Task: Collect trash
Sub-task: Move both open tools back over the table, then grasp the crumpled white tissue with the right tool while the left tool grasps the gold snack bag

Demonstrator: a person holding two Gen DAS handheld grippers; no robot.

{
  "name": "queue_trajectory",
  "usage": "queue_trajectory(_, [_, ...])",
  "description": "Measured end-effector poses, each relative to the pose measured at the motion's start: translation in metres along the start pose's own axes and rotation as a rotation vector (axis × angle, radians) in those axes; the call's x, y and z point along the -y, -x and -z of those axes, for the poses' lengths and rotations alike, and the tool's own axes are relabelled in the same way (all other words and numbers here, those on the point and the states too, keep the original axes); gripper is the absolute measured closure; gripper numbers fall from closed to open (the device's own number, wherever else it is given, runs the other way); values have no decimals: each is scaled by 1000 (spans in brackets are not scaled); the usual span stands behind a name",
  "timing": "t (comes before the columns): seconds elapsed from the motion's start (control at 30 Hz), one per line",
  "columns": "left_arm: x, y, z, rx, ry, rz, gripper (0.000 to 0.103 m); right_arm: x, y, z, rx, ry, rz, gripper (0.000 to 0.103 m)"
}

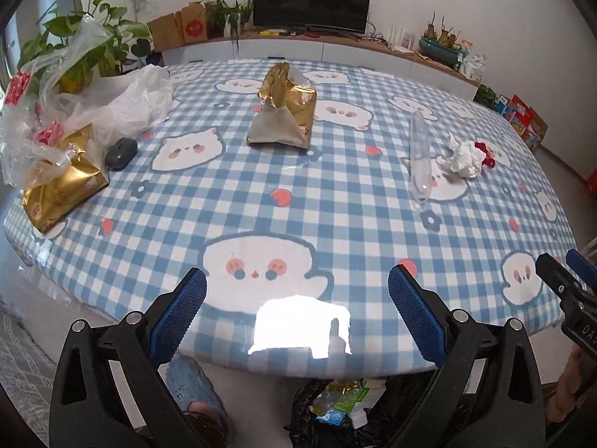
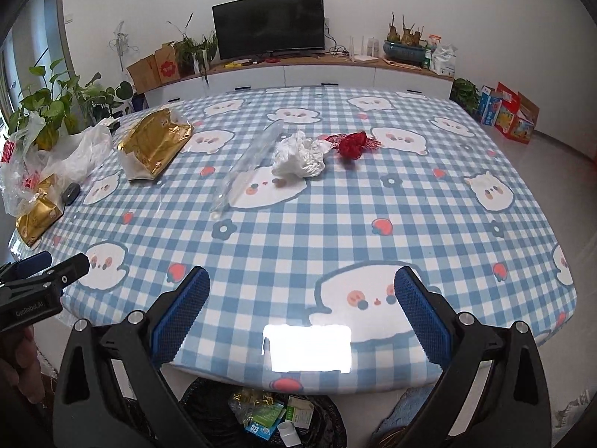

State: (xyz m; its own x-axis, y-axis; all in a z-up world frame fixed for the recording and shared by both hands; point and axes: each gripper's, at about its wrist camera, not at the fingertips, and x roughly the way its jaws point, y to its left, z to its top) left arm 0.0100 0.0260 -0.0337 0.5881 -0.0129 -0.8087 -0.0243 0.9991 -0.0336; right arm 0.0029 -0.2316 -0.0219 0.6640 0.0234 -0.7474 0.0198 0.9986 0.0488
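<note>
Both grippers are hanging at the near edge of the desk with nothing in them: left gripper has its fingers spread wide, and the right gripper is released the same way.

Using the crumpled white tissue as the landmark: the red mesh wad is touching its right side, the clear plastic tube lies just to its left, and the torn gold bag is further left. The bin bag sits on the floor below the desk edge, well nearer than the tissue, already holding some wrappers.

Risks, I'd guess: the clear tube looks slippery and round, so it could roll or squirt out of a pinch. Grabbing the tissue might drag the mesh along. The glossy checkered cover could bunch up too.

It's a living room: TV on a low cabinet beyond the tissue, plants along the left.
</note>
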Motion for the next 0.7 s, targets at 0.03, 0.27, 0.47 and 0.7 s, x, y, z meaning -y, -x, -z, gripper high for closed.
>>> queue_trajectory(0.03, [-2, -4, -6, 0, 4, -6, 7, 1, -5, -5, -3, -1, 2, 8])
queue_trajectory(0.27, [-8, -35, -50, -1, 5, -30, 8, 6, -40, -40, -10, -15, -3, 9])
queue_trajectory(0.47, [-13, -60, -92, 3, 17, -44, 8, 9, -70, -69, -22, -20, -2, 13])
queue_trajectory(0.7, [-11, -94, -138, -14, 14, -49, 8, 14, -106, -98, -43, -36, -1, 19])
